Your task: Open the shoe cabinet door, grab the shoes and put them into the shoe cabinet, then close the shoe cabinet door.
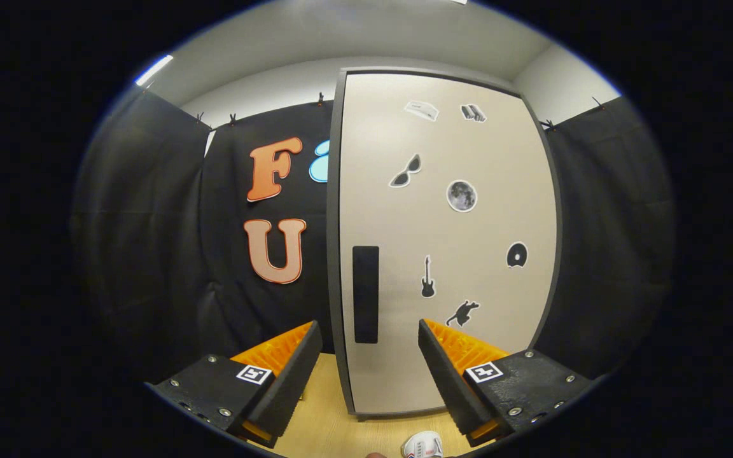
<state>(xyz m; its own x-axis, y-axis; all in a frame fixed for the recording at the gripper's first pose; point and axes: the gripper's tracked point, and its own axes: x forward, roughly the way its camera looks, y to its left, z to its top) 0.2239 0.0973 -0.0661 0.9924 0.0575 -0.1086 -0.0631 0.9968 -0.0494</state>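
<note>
Facing the shoe cabinet head-on, gripper held level with its 2 fingers spread wide apart and gripping nothing. Cabinet door is fully closed, so by my reading step 1 of the task, opening it, is not yet begun. Door carries several small stickers and 1 dark vertical handle close to its left edge. Key relation: the handle lies straight ahead of the gripper, beyond the fingertips and seen in the gap between them, slightly nearer the left finger than the right. Handle's long axis runs vertical, while the fingers open side to side, so the span already crosses the handle's narrow width; judged from this, a forward approach with little or no roll should bring the fingers to either side of it. Cannot tell whether the handle is a recess or a raised bar. With the handle on the left, the hinge is probably on the right edge, though no hinge is visible. Shoe sits on the wooden floor below and between the fingers, near the gripper and in front of the cabinet base, partly cut off.
</note>
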